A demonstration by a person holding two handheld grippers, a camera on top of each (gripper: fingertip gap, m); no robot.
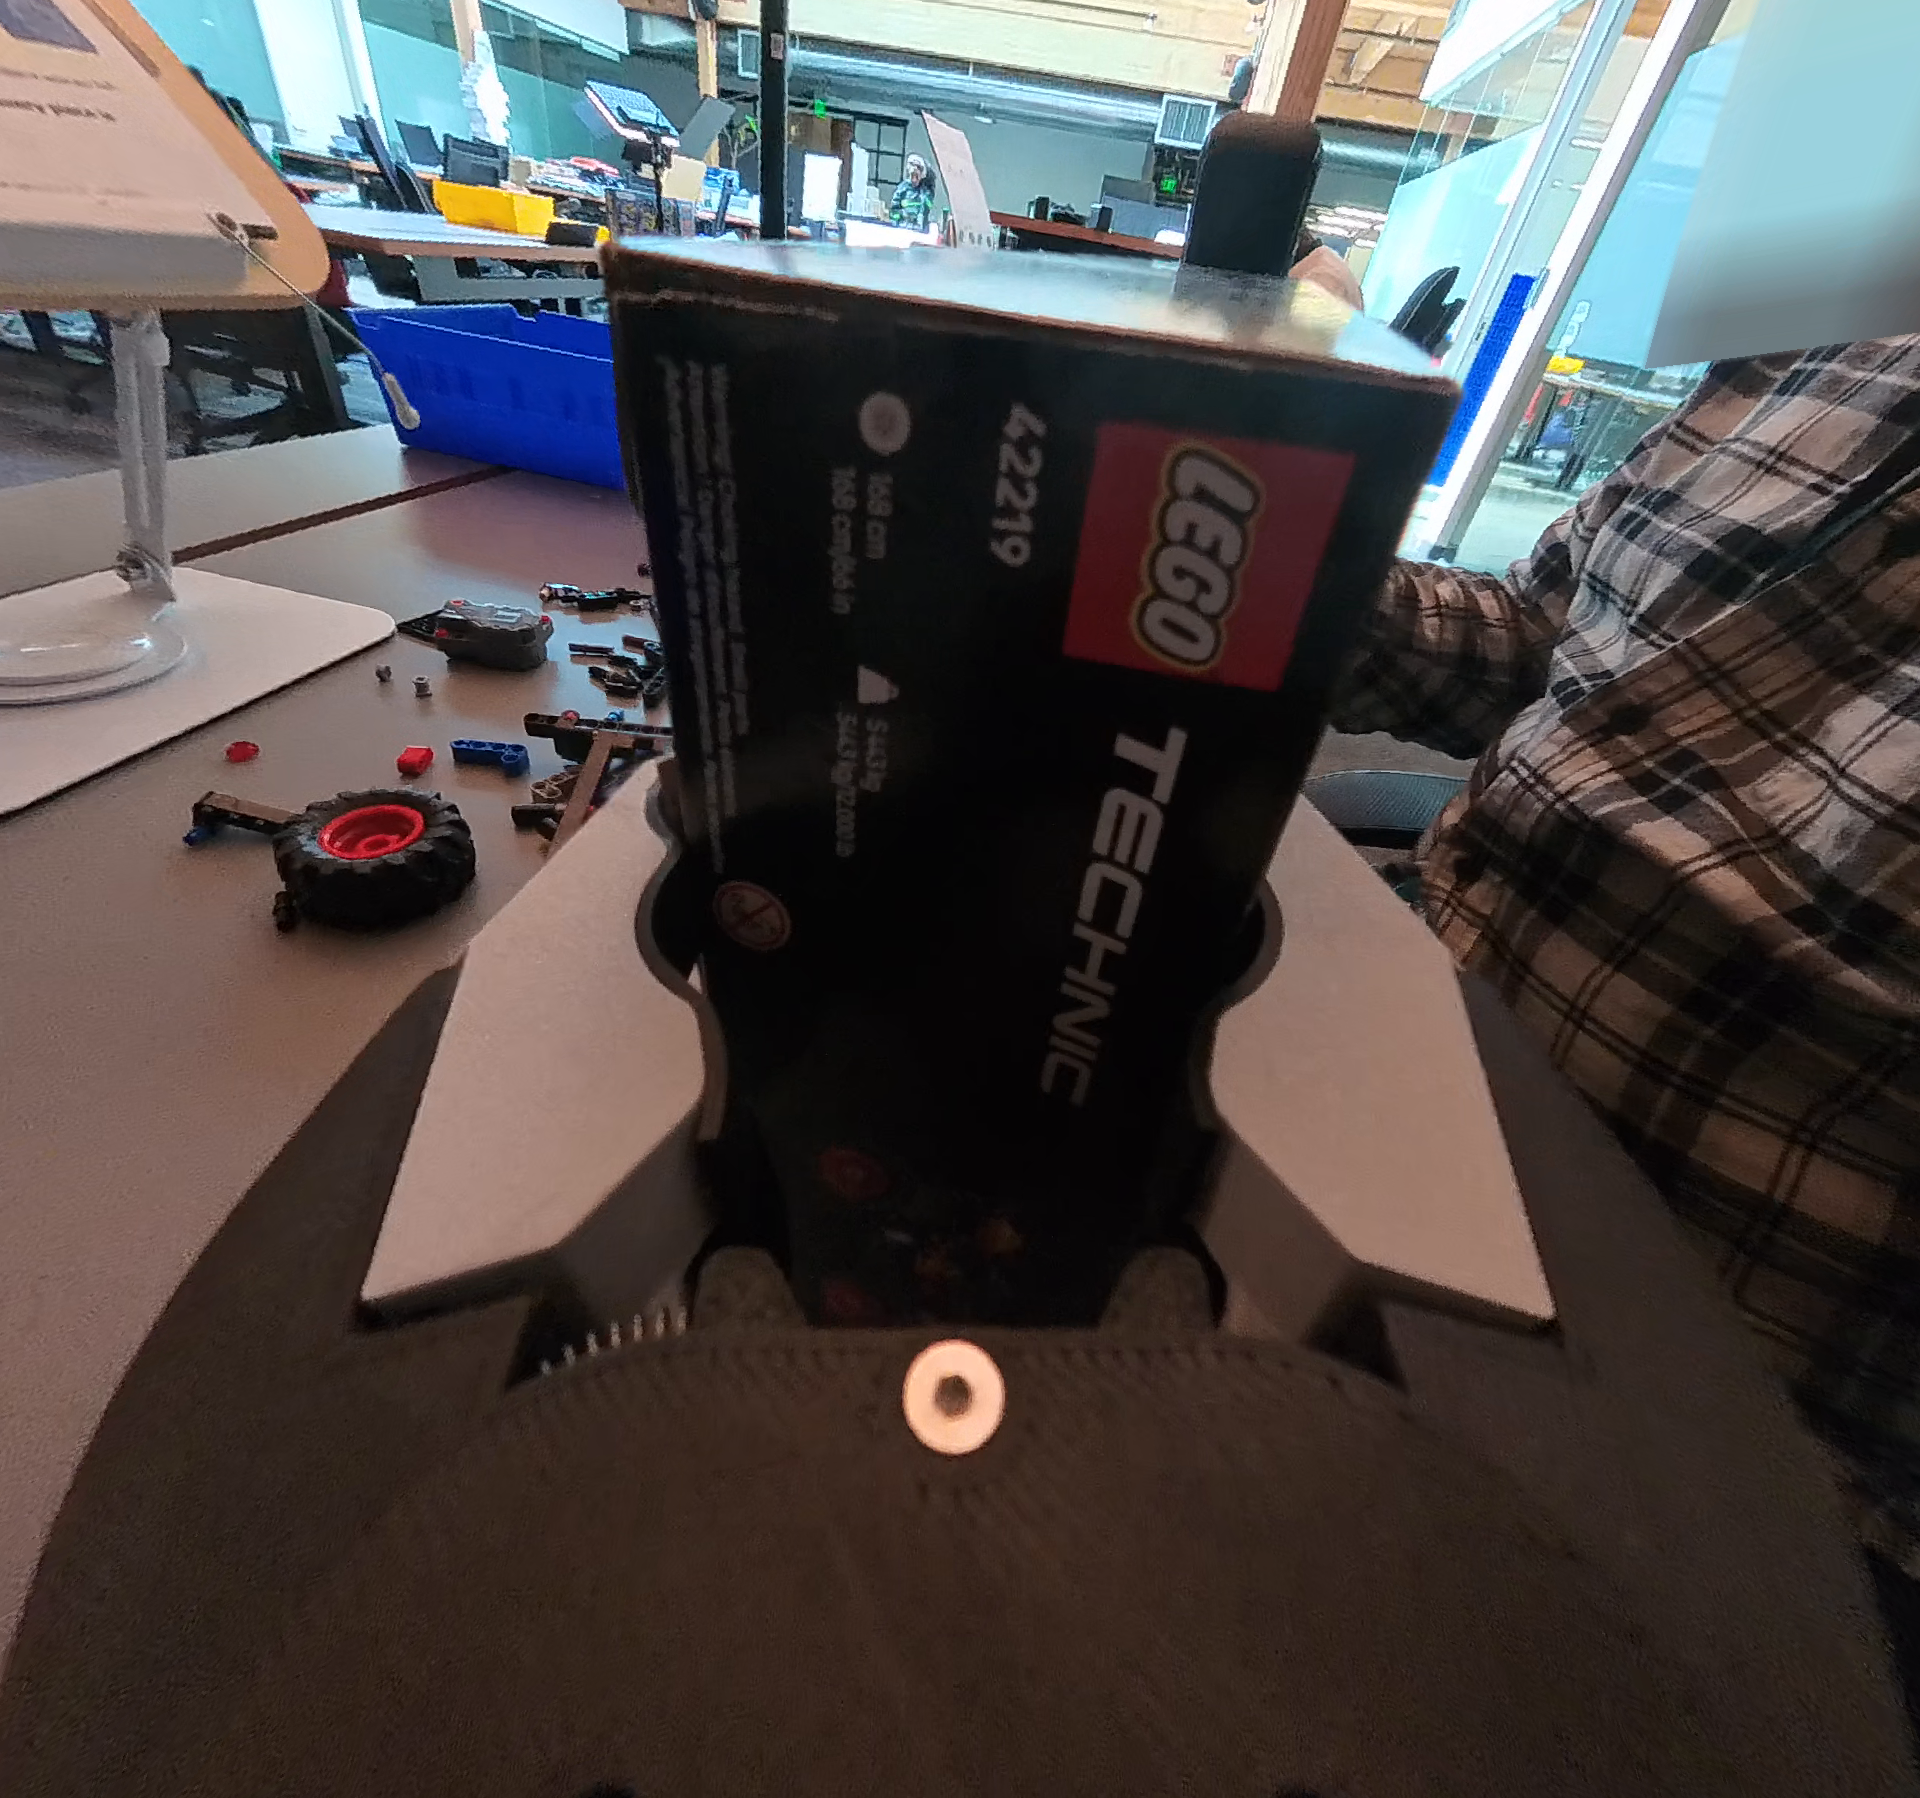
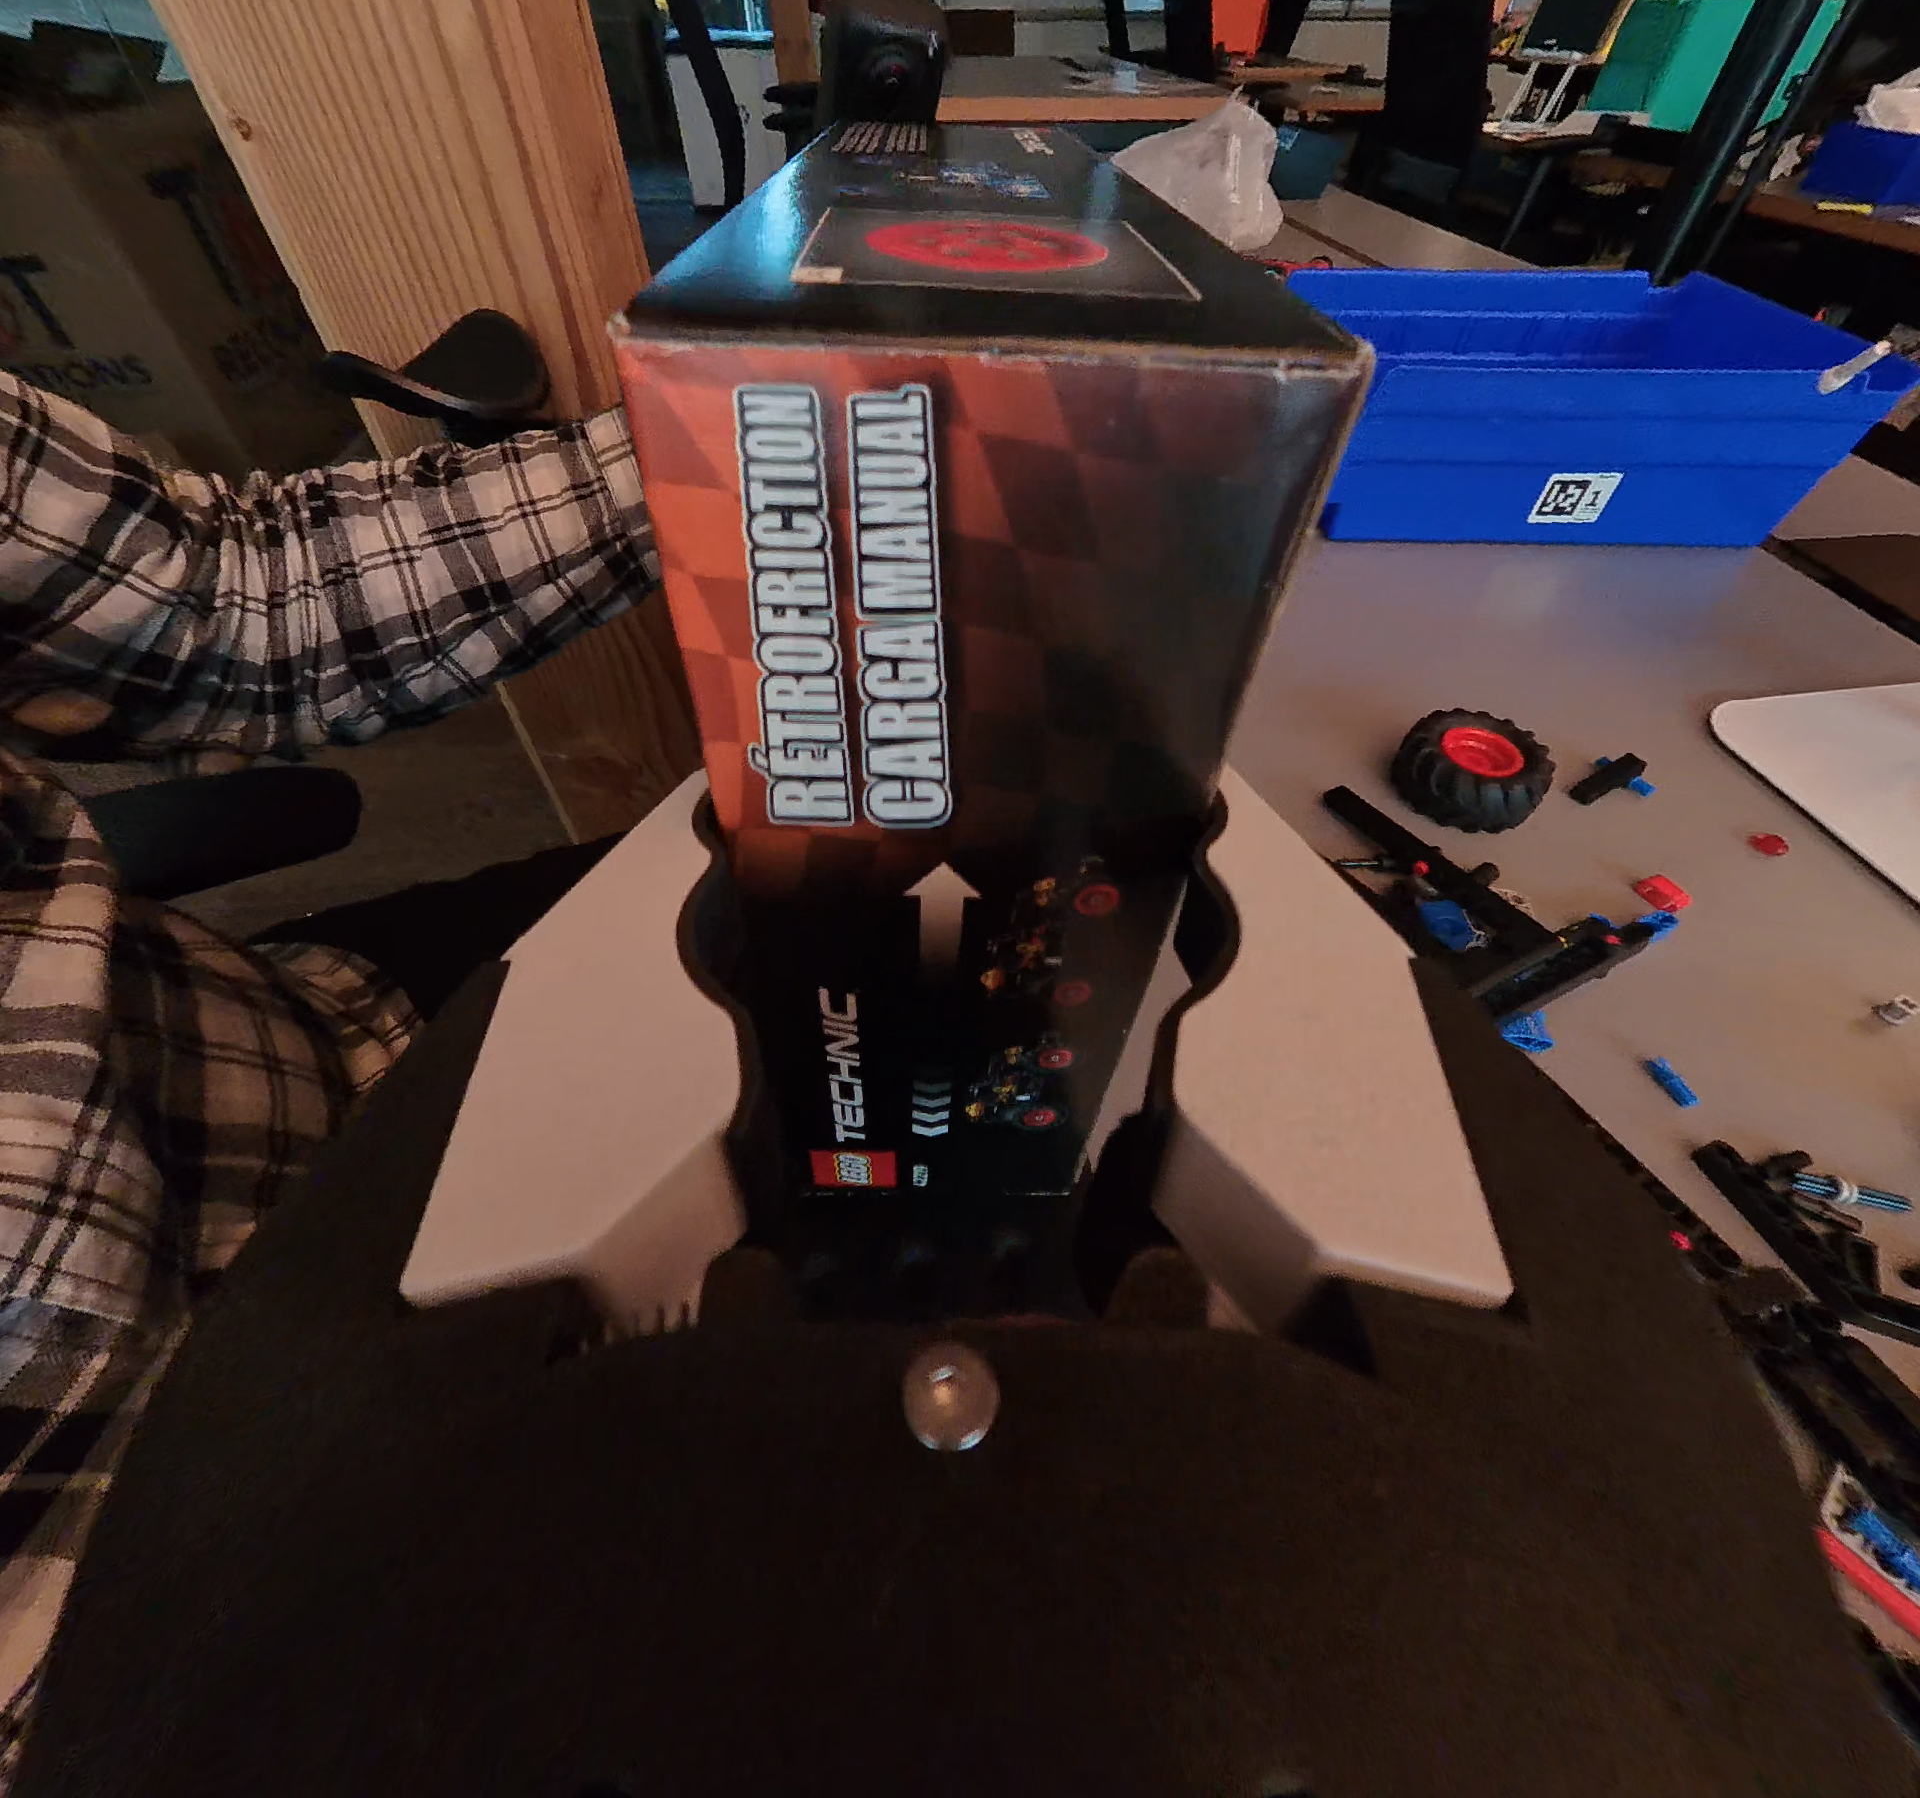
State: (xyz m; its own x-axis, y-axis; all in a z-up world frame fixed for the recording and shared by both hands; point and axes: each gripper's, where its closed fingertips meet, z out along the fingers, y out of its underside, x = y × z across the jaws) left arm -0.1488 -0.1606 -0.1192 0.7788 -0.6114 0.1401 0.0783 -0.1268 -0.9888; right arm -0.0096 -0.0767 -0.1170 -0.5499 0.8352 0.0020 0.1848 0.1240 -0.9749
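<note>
The left gripper [image 1: 971, 823] is closed narrow on one end of a black cardboard toy box [image 1: 1039, 553], its pale fingers pressed against the two long sides. The right gripper [image 2: 961, 803] clamps the opposite end of the same box [image 2: 987, 553] in the same way, so the box spans the gap between the two tools. Each wrist view shows the other tool's dark camera housing peeking over the far end of the carton. The box sits level between them, beside the person's plaid sleeve [image 1: 1662, 709]; whether its underside touches the grey table [image 1: 156, 1021] cannot be told. In the left wrist view, a black tyre with a red hub [image 1: 374, 849] lies on the table to the left, with loose black, blue and red building pieces [image 1: 613, 657] scattered just beyond it. Farther left stands the white base of a stand [image 1: 208, 647], and far behind it a blue plastic bin [image 1: 499, 387]. In the right wrist view the same tyre [image 2: 1473, 769], pieces [image 2: 1507, 927] and bin [image 2: 1579, 398] lie to the right, and a wooden post [image 2: 395, 138] rises at far left.
</note>
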